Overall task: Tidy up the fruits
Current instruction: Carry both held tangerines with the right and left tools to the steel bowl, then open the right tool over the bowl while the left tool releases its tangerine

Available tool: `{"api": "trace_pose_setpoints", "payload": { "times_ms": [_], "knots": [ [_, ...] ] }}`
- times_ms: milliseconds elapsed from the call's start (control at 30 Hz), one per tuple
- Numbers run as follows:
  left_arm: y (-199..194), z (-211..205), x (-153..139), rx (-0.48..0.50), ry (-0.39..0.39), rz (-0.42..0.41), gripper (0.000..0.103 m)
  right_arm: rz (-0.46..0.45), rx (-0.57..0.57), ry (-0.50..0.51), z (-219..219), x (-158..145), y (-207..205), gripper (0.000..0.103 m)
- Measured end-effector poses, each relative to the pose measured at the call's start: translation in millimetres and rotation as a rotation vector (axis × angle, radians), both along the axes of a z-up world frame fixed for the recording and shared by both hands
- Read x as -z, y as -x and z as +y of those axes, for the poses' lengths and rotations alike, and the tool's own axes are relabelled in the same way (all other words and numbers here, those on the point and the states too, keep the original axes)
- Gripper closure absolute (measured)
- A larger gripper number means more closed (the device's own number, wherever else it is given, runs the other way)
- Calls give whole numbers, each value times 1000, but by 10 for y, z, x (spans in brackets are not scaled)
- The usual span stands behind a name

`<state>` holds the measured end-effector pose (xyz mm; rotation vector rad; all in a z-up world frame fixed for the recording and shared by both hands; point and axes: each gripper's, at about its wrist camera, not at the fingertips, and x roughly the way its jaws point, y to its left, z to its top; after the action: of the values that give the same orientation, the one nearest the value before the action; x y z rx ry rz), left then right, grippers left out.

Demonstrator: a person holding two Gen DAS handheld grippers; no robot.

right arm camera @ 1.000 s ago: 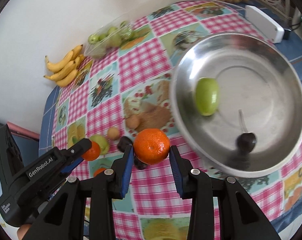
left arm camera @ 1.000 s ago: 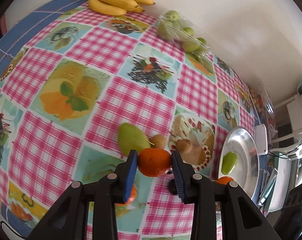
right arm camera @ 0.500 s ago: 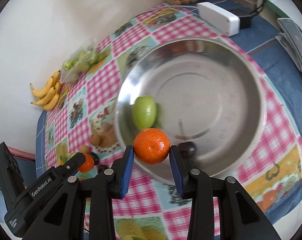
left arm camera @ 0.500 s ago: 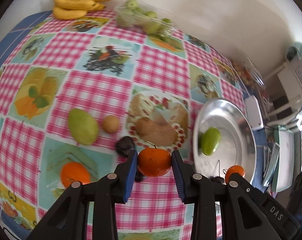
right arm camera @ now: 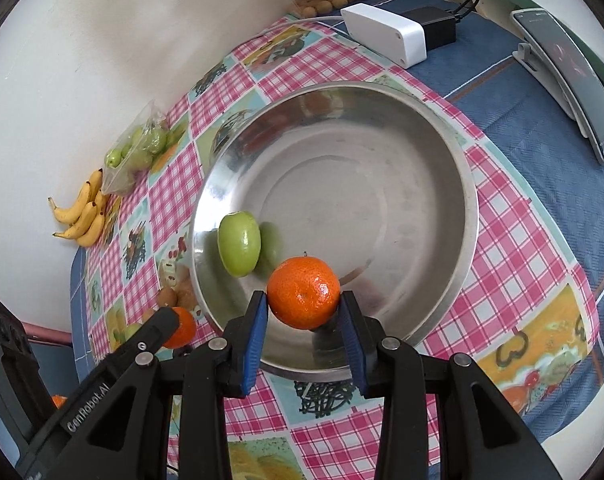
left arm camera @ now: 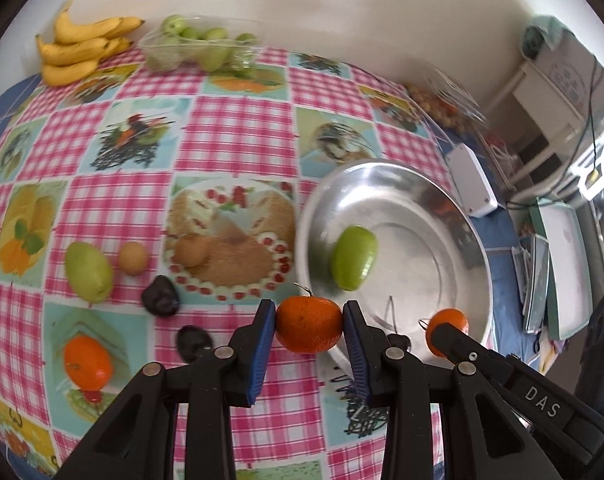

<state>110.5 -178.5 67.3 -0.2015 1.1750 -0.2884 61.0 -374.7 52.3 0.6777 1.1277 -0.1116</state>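
My left gripper [left arm camera: 309, 330] is shut on an orange tangerine [left arm camera: 309, 328], held just left of the steel bowl's [left arm camera: 453, 208] near rim. My right gripper [right arm camera: 303, 300] is shut on a second tangerine [right arm camera: 303, 292], held over the steel bowl [right arm camera: 381, 120] near its front edge. A green fruit [right arm camera: 238, 243] lies inside the bowl at the left. On the cloth lie another tangerine [left arm camera: 87, 362], a green fruit [left arm camera: 88, 272], a small brown fruit [left arm camera: 133, 258] and two dark fruits [left arm camera: 160, 296].
Bananas [left arm camera: 78, 50] and a bag of green fruit [left arm camera: 198, 42] lie by the far wall. A white box [right arm camera: 383, 34], a black adapter [right arm camera: 429, 22] and a phone on a stand [right arm camera: 569, 76] sit beyond the bowl on blue cloth.
Both grippers have moved toward the bowl with their tangerines. The right one has come further over the bowl and now hides the dark cherry.
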Motion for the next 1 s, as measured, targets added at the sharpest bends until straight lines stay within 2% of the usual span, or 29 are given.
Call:
{"api": "trace_pose_setpoints", "payload": {
  "times_ms": [133, 233, 500, 1000],
  "knots": [
    [-21, -115, 59, 25, 0, 12, 66, 0, 17, 10, -4, 14, -10, 65],
    [-30, -185, 52, 40, -17, -11, 66, 11, 25, 17, -4, 55, -22, 65],
    [-64, -266, 101, 59, 0, -3, 65, 36, 46, 26, -29, 142, -19, 65],
    [-54, -157, 59, 36, 11, 7, 64, 16, 47, 37, -24, 79, -17, 65]
  ]
}}
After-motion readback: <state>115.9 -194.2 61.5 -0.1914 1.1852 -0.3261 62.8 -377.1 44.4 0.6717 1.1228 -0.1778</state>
